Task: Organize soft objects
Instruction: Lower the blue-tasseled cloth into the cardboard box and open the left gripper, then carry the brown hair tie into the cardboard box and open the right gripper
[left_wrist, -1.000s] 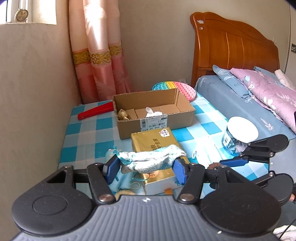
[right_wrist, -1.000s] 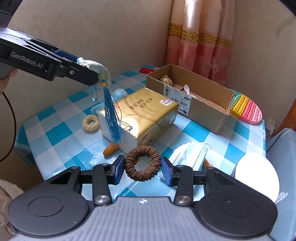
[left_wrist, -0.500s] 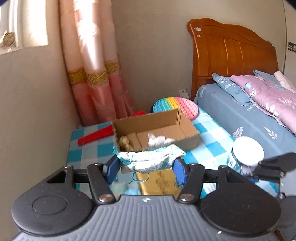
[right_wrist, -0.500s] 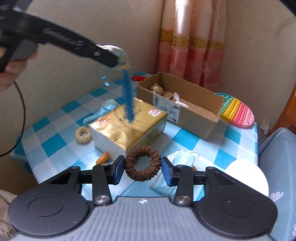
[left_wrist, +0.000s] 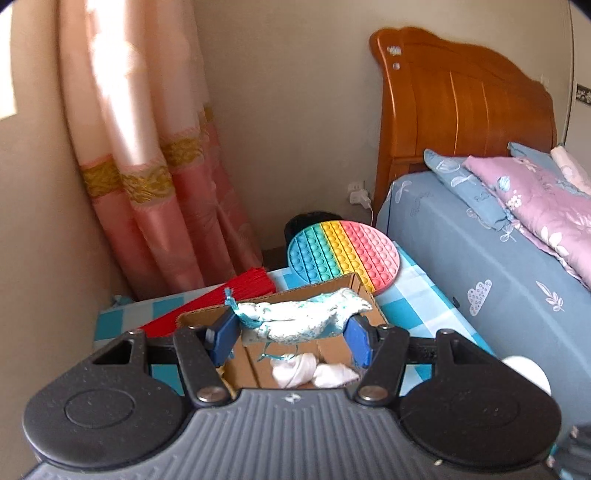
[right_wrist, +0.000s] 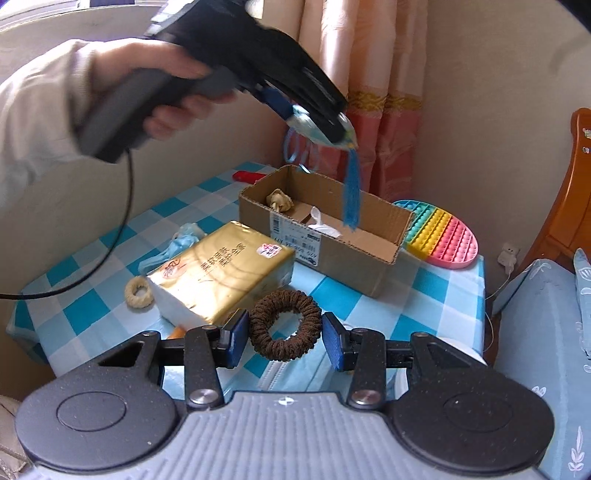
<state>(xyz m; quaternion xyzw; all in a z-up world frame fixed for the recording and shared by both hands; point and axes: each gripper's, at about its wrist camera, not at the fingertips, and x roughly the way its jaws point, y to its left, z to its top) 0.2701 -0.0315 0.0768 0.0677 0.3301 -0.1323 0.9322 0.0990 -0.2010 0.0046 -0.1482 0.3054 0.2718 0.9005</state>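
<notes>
Two grippers are in view. The left gripper (left_wrist: 293, 334) pinches one white-and-teal pouch (left_wrist: 303, 321) between its blue pads, above the box (right_wrist: 325, 236); the pouch's blue tassel (right_wrist: 351, 195) hangs down into the box opening. The right gripper (right_wrist: 284, 332) pinches one brown scrunchie (right_wrist: 285, 324), held above the table (right_wrist: 443, 295).

One cardboard box stands on the checked table. In it lie two things: a beige lump (right_wrist: 279, 201) at the far end and a white cloth (right_wrist: 325, 225) near the middle.

On the table there are also one gold pack (right_wrist: 221, 269), one cream ring (right_wrist: 138, 293) just beside it, one pale blue cloth (right_wrist: 173, 247), one red fan (left_wrist: 221, 302), and one rainbow pop mat (right_wrist: 439, 236) behind the box.
</notes>
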